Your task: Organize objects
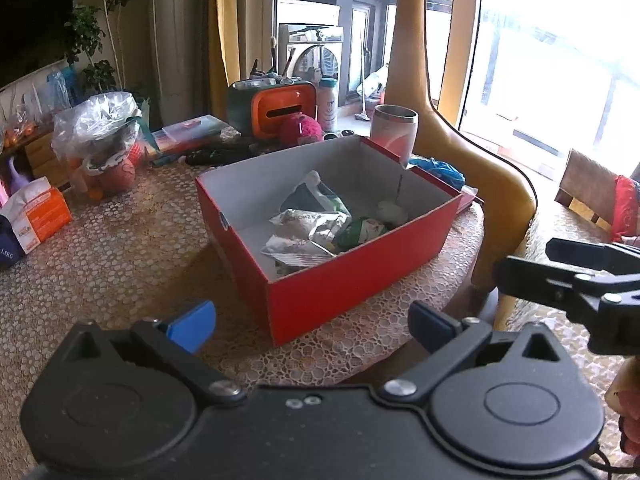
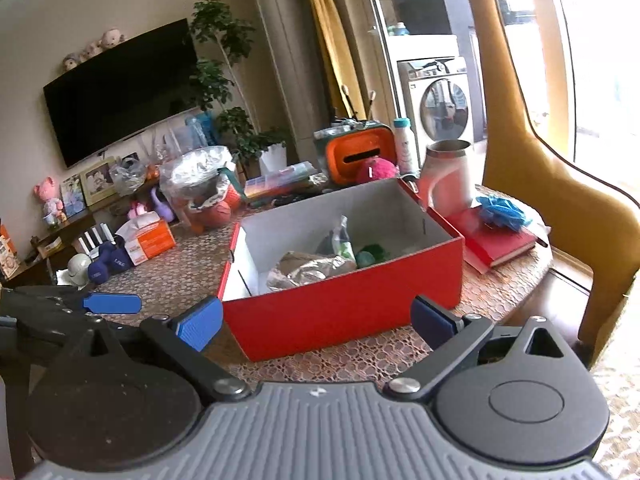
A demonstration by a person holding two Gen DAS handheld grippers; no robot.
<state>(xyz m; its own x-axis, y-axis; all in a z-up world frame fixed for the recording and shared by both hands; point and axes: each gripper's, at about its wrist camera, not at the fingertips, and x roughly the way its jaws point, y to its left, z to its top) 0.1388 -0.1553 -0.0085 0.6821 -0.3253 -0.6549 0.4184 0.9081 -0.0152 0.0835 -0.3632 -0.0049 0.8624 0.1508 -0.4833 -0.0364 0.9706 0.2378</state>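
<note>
A red open box (image 1: pixel 340 288) stands on the lace-covered table; it also shows in the right wrist view (image 2: pixel 352 320). Inside lie crumpled foil packets (image 1: pixel 304 236) (image 2: pixel 308 270), a green wrapper (image 1: pixel 362 230) and a white ball (image 1: pixel 392 210). My left gripper (image 1: pixel 312 326) is open and empty, just before the box's near corner. My right gripper (image 2: pixel 318 320) is open and empty, at the box's near wall. The right gripper also shows at the right edge of the left wrist view (image 1: pixel 568 272).
A red book (image 2: pixel 496 240) with a blue cloth (image 2: pixel 502 208) and a steel mug (image 2: pixel 448 176) stand behind the box. An orange tissue box (image 1: pixel 42 214), a plastic bag of items (image 1: pixel 98 136) and an orange-green case (image 1: pixel 276 108) sit around. A yellow giraffe chair (image 2: pixel 560 200) is right.
</note>
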